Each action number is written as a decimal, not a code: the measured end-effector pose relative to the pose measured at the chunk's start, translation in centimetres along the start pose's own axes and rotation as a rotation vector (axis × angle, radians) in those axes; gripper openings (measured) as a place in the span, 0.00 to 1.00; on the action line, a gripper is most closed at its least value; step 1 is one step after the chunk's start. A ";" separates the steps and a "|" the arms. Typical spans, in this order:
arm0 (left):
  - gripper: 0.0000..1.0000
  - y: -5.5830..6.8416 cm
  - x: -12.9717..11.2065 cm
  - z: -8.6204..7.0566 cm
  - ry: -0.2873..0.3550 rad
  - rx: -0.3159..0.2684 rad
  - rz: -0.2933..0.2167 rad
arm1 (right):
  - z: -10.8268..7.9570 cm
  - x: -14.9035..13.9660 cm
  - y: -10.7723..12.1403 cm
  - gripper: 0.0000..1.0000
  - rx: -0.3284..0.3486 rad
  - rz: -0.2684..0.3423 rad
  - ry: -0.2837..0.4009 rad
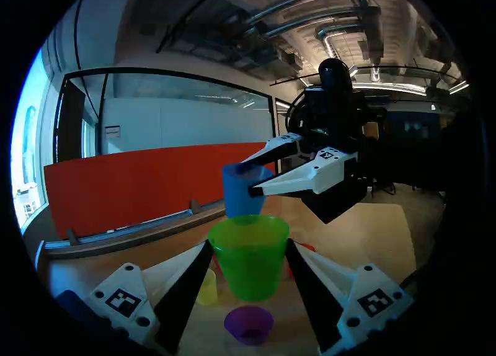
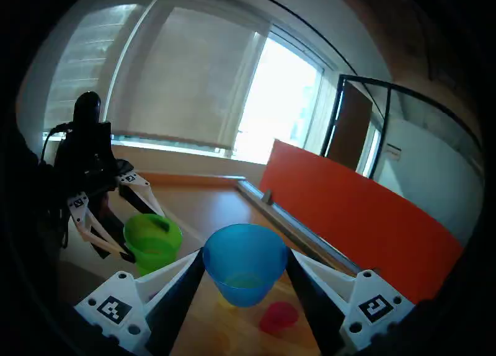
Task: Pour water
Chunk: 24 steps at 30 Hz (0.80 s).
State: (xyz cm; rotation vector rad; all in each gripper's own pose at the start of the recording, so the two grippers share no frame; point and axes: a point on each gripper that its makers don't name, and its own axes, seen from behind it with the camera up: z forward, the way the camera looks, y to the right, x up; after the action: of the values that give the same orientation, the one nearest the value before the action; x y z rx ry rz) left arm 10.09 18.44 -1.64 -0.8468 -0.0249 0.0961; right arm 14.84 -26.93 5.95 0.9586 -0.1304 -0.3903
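My left gripper (image 1: 250, 257) is shut on a green cup (image 1: 249, 253), held upright above the wooden table. Just beyond it hangs a blue cup (image 1: 239, 191), clamped by the right gripper (image 1: 255, 179) a little higher than the green rim. In the right gripper view the blue cup (image 2: 245, 261) sits between my right gripper's (image 2: 245, 263) fingers, upright, with a little liquid at its bottom. The green cup (image 2: 152, 239) and the left gripper (image 2: 137, 235) show to its left, lower and farther off.
A purple cup (image 1: 249, 323) and a yellow cup (image 1: 208, 288) stand on the wooden table (image 1: 378, 232) below the green cup. A red cup (image 2: 279, 317) lies below the blue one. An orange partition (image 1: 142, 179) and a rail run along the table's far side.
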 end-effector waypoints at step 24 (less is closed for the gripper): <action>0.85 2.9 -3.3 -1.1 -0.078 -0.029 -0.001 | -0.6 -4.9 -3.9 0.92 0.070 0.060 -0.065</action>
State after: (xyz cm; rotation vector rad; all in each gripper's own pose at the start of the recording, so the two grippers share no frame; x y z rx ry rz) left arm 6.64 19.21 -4.44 -0.8719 -0.1001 0.1276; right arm 9.46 -26.58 2.68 1.0086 -0.2328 -0.3643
